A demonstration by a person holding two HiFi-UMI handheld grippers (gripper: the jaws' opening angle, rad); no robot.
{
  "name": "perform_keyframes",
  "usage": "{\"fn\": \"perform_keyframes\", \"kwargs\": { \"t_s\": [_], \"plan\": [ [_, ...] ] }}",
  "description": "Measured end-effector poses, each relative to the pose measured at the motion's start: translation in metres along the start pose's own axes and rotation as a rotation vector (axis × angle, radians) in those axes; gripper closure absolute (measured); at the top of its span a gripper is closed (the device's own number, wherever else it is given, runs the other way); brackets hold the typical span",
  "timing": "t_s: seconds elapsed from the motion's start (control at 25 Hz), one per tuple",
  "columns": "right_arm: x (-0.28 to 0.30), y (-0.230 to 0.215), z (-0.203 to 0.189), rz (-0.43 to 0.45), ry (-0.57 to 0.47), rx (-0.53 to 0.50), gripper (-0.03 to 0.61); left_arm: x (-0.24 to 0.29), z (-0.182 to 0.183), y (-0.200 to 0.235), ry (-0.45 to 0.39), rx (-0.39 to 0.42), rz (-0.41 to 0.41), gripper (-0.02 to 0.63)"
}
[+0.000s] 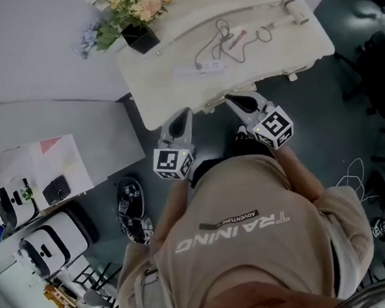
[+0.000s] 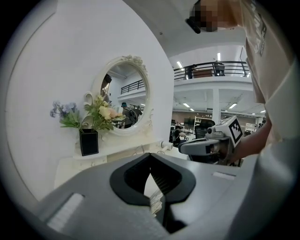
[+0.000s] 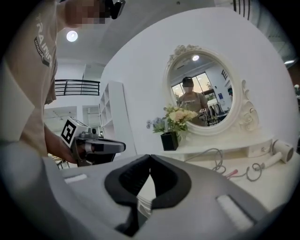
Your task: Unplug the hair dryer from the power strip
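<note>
A white hair dryer (image 1: 294, 11) lies at the right end of the white vanity table (image 1: 171, 90); it also shows in the right gripper view, hair dryer (image 3: 280, 152). Its grey cord (image 1: 224, 39) loops across the tabletop to a white power strip (image 1: 200, 67) near the middle. My left gripper (image 1: 184, 115) and right gripper (image 1: 232, 100) hover side by side at the table's front edge, short of the strip. Both have their jaws closed tip to tip with nothing between them: left gripper (image 2: 150, 155), right gripper (image 3: 150, 157).
A black vase of flowers (image 1: 139, 33) stands at the table's back left, below an oval mirror (image 3: 206, 96). White machines (image 1: 51, 245) and shoes (image 1: 131, 205) sit on the floor to my left. Chair legs and a loose cable (image 1: 350, 177) are at right.
</note>
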State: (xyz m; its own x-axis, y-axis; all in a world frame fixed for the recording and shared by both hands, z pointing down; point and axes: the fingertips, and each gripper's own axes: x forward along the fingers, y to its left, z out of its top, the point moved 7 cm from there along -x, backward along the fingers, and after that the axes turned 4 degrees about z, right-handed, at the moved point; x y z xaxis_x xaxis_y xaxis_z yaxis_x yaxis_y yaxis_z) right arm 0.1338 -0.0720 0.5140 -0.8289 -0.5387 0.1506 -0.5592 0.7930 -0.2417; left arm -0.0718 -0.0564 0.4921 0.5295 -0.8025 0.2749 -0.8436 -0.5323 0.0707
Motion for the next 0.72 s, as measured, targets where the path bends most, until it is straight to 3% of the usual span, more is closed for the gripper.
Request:
{"fn": "perform_keyframes", "kwargs": {
  "t_s": [0.32,0.52,0.72],
  "plan": [
    [0.022,-0.045,-0.005,0.051,0.028,0.037,0.575,0.041,-0.005,0.009,0.067,-0.025,0.016,0.607],
    [0.037,-0.060,-0.008,0.029,0.039,0.048,0.574,0.061,-0.006,0.030,0.070,-0.027,0.011,0.607],
    [0.057,-0.072,0.000,-0.026,0.069,0.029,0.575,0.086,-0.017,0.060,0.090,-0.041,-0.048,0.607]
  ]
}}
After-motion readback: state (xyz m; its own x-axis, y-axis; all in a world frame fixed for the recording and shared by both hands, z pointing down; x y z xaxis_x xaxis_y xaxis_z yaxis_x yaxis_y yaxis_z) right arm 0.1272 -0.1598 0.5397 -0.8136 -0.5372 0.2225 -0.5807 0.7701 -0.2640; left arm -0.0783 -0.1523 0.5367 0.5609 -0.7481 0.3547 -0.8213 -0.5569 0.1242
